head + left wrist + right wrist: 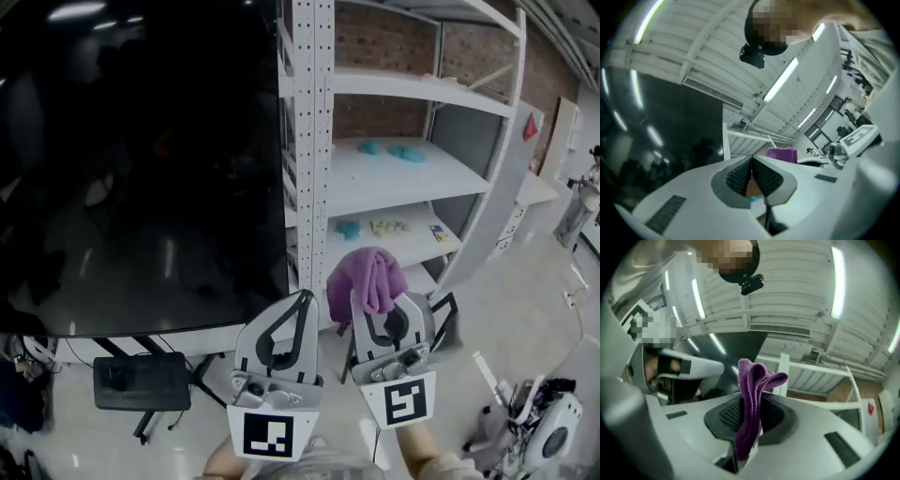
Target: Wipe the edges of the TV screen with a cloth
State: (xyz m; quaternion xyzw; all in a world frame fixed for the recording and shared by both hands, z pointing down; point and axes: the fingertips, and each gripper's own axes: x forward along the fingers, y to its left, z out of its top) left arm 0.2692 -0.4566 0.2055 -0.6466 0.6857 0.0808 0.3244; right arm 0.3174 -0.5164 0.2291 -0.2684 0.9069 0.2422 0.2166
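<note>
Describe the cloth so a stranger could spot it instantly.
Right of the big dark TV screen stands a white shelf rack. In front of it, the right gripper clamps a bunched cloth in its jaws: purple, unlike the teal items on the shelves.

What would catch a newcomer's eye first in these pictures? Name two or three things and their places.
The big dark TV screen fills the left of the head view. A purple cloth stands out low in the middle, pinched in the right gripper. A white shelf rack stands beside the screen.
</note>
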